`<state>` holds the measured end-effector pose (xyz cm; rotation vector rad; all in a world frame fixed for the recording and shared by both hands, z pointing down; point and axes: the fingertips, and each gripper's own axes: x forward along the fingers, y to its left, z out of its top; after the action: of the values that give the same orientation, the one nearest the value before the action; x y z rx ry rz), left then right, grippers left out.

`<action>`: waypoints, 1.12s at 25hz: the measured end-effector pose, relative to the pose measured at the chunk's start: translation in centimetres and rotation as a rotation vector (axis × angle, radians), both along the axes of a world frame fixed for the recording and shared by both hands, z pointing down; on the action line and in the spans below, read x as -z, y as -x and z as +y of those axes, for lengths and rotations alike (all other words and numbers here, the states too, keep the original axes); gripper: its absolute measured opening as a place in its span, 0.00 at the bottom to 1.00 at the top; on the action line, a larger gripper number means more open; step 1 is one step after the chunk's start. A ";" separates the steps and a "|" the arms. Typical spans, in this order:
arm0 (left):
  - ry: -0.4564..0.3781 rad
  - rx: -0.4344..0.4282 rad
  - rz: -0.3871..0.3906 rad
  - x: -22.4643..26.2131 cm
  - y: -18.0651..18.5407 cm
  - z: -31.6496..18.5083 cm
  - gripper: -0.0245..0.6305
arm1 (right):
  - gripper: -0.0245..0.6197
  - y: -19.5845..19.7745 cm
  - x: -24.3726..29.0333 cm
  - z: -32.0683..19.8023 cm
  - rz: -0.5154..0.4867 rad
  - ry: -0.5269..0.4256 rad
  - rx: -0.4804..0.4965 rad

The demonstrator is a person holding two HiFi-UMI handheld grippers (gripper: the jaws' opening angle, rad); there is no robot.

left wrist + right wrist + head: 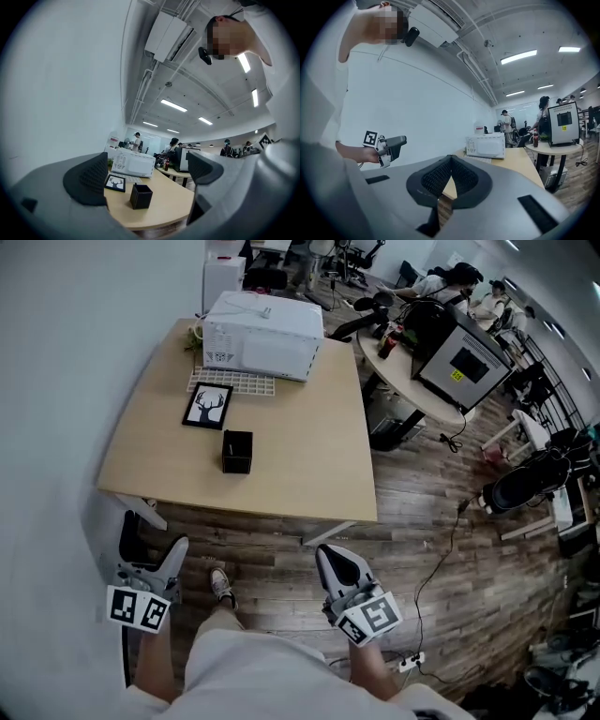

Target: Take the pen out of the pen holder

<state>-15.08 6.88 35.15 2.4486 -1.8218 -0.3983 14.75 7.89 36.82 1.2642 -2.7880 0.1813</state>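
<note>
Your left gripper [154, 532] fingers are wide apart and empty, right gripper [330, 557] fingers pressed together, both well short of the pen holder [237, 451] on the tabletop [309, 460].

The tan table [309, 446] stood on a wood floor [441, 549]. At its far end sat a white microwave [262, 334], with a gridded mat [232, 382] just before it and a framed deer picture [208, 406] touching the mat. Nearer stood the black pen holder [237, 451].

On the near table [300, 456] — 1 pen holder [237, 451], 1 framed picture [207, 406], 1 microwave [262, 334] — plus 2 grippers [153, 542] [330, 557]
</note>
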 end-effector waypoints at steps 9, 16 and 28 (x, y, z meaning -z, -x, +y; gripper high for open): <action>-0.008 -0.139 0.046 0.1 3.9 -15.9 0.84 | 0.04 7.0 2.5 -12.3 0.043 -0.015 -0.059; 0.012 -0.248 0.047 -1.2 2.0 -21.5 0.84 | 0.04 5.7 2.1 -14.8 0.137 0.016 -0.118; 0.005 -0.175 -0.004 0.6 -0.4 -23.4 0.84 | 0.04 4.3 2.5 -22.1 0.027 -0.040 -0.038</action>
<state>-14.72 -16.51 34.55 2.5793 -1.5907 -0.3765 10.46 -14.22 34.31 1.3185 -2.7600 0.1101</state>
